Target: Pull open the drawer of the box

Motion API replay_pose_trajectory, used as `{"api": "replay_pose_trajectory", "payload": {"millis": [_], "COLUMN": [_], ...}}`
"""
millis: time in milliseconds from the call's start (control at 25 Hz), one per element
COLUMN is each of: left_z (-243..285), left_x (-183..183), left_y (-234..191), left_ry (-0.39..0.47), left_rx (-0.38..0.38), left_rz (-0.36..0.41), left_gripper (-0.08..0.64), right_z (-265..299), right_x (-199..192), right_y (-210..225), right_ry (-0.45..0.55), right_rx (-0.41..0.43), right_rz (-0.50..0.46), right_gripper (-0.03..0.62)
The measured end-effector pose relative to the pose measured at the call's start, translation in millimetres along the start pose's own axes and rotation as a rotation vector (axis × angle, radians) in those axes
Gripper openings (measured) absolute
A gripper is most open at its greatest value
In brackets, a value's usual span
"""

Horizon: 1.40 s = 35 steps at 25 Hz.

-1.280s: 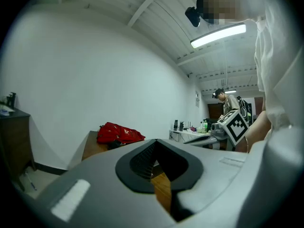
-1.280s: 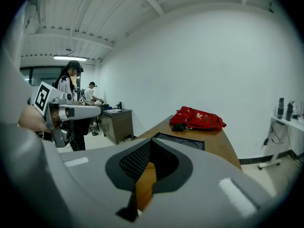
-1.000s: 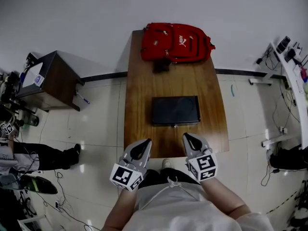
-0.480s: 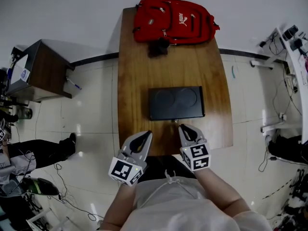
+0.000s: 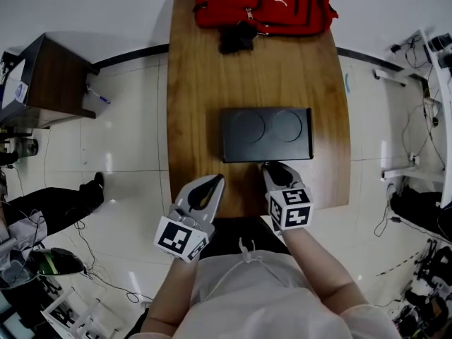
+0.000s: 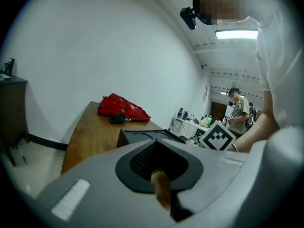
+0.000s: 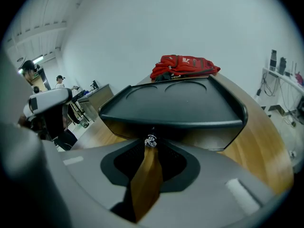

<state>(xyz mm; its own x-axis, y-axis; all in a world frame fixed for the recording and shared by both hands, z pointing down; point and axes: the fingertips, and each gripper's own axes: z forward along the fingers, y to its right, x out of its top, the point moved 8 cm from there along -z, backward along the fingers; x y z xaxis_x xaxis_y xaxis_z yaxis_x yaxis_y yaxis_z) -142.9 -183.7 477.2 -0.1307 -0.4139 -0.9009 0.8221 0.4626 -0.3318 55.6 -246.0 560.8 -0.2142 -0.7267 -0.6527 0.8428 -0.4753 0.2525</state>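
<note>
You are holding the right tongs (image 7: 151, 148), tips together, just before the box's (image 7: 180, 103) drawer knob (image 7: 151, 140), left tongs (image 6: 156, 174) hanging closed; next you are parting, clamping, pulling.

Just ahead of the right gripper (image 5: 272, 168), matt black plastic on the box (image 5: 265, 134), smooth on top, with a faint sheen along the rim; at the tool's tip, a small shiny metal knob (image 7: 151, 140). Under both tools, varnished wood grain of the table (image 5: 198, 83), softly glossy. Matt grey plastic shells on right and left gripper (image 5: 212, 182) alike. Far beyond the box, red woven cloth of the backpack (image 5: 265, 2). Out to the left, glossy floor tiles (image 5: 127, 154).
</note>
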Motion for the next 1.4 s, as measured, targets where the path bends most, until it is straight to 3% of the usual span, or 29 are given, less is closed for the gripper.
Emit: {"api": "replay_pose_trajectory", "payload": {"millis": [240,600,1400], "left_z": [1,-11,-48], "left_x": [-7,-6,-37], "left_y": [-4,4,48], "left_ry": [-0.016,-0.017,-0.026], "left_rx": [-0.013,-0.034,-0.067], "left_rz": [-0.011,0.005,0.009], "left_gripper": [0.005,0.005,0.005], "right_z": [4,-3,-59], "right_x": [-4,-12,-92], "right_y": [-1,-6,-32], "right_ry": [0.001,-0.011,-0.089], "right_rx": [-0.004,-0.018,-0.004], "right_rz": [0.043,0.014,0.045], "right_gripper": [0.078,0.077,0.078]}}
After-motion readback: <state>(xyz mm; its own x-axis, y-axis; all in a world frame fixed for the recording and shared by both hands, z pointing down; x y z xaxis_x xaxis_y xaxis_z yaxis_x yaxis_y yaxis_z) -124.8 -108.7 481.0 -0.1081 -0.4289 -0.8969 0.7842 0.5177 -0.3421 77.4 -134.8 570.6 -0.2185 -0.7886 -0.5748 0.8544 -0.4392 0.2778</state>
